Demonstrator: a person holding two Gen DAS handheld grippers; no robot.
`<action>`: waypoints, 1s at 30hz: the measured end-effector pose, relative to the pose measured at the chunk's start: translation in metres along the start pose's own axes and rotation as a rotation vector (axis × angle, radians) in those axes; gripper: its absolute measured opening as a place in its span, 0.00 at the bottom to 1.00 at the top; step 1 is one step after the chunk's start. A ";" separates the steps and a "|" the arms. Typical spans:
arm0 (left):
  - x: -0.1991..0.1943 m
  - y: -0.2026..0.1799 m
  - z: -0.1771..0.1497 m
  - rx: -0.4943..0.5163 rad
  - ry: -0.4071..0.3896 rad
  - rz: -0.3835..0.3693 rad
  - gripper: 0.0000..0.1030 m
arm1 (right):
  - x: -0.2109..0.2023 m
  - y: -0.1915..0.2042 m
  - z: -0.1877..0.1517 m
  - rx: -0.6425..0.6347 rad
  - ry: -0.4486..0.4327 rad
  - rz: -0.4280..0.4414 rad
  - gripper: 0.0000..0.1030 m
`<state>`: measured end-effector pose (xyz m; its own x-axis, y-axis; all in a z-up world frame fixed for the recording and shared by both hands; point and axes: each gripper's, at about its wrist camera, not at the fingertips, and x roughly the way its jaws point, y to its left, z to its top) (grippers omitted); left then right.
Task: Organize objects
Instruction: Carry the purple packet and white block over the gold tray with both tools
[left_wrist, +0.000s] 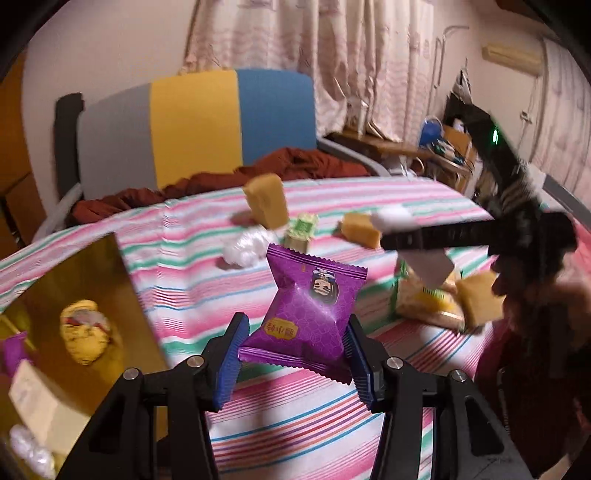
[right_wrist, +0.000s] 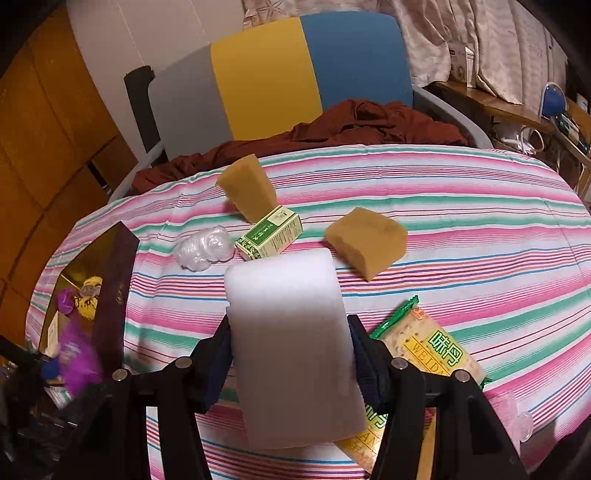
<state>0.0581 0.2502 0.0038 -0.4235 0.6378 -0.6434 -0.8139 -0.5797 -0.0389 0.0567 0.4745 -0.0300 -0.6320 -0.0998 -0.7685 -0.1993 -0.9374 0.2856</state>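
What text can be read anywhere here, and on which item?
"WEIDA" and "味" plus a second character: cracker packet.
Green box: print too small to read.
Purple snack packet: yellow characters, upside down, unreadable.
Dark box: faint mark, illegible.

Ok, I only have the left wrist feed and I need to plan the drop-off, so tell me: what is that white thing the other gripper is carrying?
Observer: The right gripper is shut on a white foam block, held upright between its fingers.
Operator: And the pack under it, blurred for me?
Observer: A cracker packet with green lettering, lying flat on the striped cloth, beside the right finger.
Operator: Is the box at my left open?
Observer: Yes. The dark box shows a gold inside, with a yellow wrapped item in it. Your left gripper holds the purple packet.
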 end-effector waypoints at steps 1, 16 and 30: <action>-0.007 0.004 0.002 -0.016 -0.010 0.006 0.51 | 0.001 0.001 0.000 -0.004 0.001 -0.006 0.57; -0.080 0.092 -0.009 -0.225 -0.083 0.150 0.51 | -0.001 0.063 -0.003 -0.042 -0.015 0.133 0.57; -0.128 0.218 -0.061 -0.455 -0.073 0.432 0.51 | 0.029 0.244 0.005 -0.308 0.056 0.364 0.57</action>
<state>-0.0411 0.0111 0.0307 -0.7154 0.3212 -0.6205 -0.3194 -0.9402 -0.1184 -0.0145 0.2443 0.0201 -0.5767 -0.4502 -0.6818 0.2643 -0.8924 0.3657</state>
